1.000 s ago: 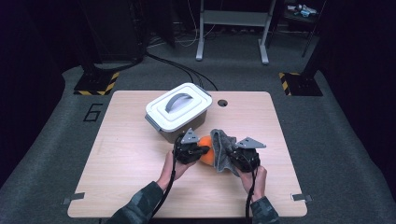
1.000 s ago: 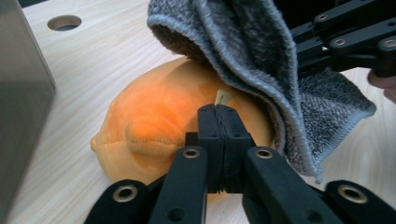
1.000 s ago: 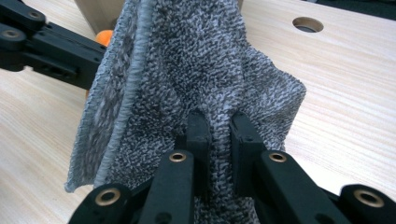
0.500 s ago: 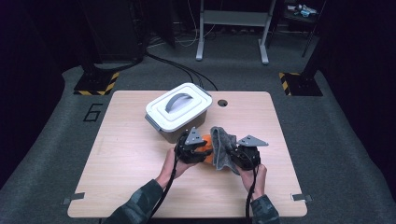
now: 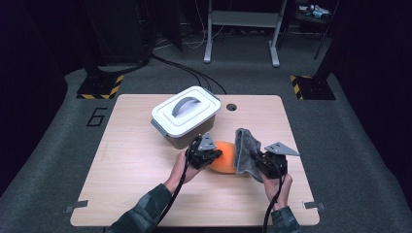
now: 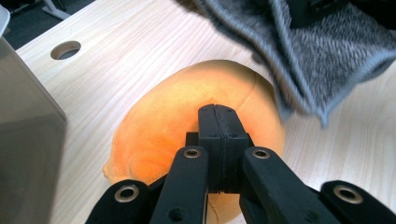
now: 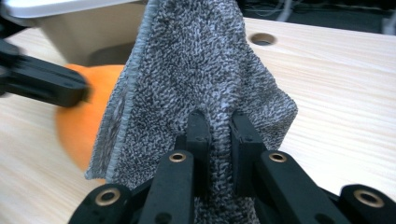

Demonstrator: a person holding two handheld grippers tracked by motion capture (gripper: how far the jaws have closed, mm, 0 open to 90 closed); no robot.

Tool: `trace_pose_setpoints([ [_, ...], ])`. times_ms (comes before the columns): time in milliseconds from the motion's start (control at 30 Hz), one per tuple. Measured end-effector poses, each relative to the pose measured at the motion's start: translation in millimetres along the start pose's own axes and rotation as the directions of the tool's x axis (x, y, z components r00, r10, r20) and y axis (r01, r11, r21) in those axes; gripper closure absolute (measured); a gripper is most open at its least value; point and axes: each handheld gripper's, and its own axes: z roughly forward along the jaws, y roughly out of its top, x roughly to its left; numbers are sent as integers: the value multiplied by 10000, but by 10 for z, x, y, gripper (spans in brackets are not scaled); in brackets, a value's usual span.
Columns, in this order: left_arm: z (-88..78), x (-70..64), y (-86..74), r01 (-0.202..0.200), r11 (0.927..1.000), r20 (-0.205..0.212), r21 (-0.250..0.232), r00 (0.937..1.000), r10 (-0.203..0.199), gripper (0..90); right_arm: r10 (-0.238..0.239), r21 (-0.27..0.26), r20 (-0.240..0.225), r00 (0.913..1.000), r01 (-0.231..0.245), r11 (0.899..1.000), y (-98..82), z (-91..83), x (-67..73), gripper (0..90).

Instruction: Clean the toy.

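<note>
Here, going from the left side of the table [image 5: 121, 194], the grey lidded container [image 5: 184, 116] stood closed near the back, with its curved handle on top, and nobody was touching it. Just in front of it, the left gripper [image 5: 214, 154] rested against the orange object [image 5: 224, 156], a soft rounded thing like a foam pumpkin, which lay on the wood near the middle of the table. In the left gripper view its two black jaws were pressed flat together over the top of the orange object [image 6: 187, 135]; they had just been closing, and nothing was caught between them, so this gripper only leaned on the object and did not hold it. To the right, the grey cloth [image 5: 244, 153] hung beside the orange object and partly covered its right side. The right gripper [image 5: 260, 162] had its jaws narrow and pinched on a fold of the cloth [image 7: 205, 74], as the right gripper view showed clearly. Compared with the earlier high pictures, the cloth had been lifted and pulled a little to the right, so more of the orange surface was free. I judged that the work was wiping the object, with the left gripper steadying it, and that the next stroke needed the cloth brought back over it.
</note>
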Motion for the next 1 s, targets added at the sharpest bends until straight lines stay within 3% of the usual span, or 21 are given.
trace_pose_setpoints([
  [167, -60, -43, 30, -154, 9998, 71, -124, 9999, 155, 900, 281, 230, 287, 9992, -287, 9993, -86, -7, -149, 803],
  [433, -138, -42, 93, -75, 9995, 137, -305, 9999, 80, 900, 547, 315, 677, 9962, -570, 9979, -132, -1, -266, 803],
  [567, -179, -57, 141, -224, 9993, 171, -296, 9996, 229, 900, 664, 354, 810, 9945, -695, 9970, -152, -10, -327, 803],
  [1000, -322, -179, 251, -220, 9967, 837, -779, 9961, 285, 900, 889, 615, 1146, 9894, -963, 9935, -205, 6, -463, 803],
])
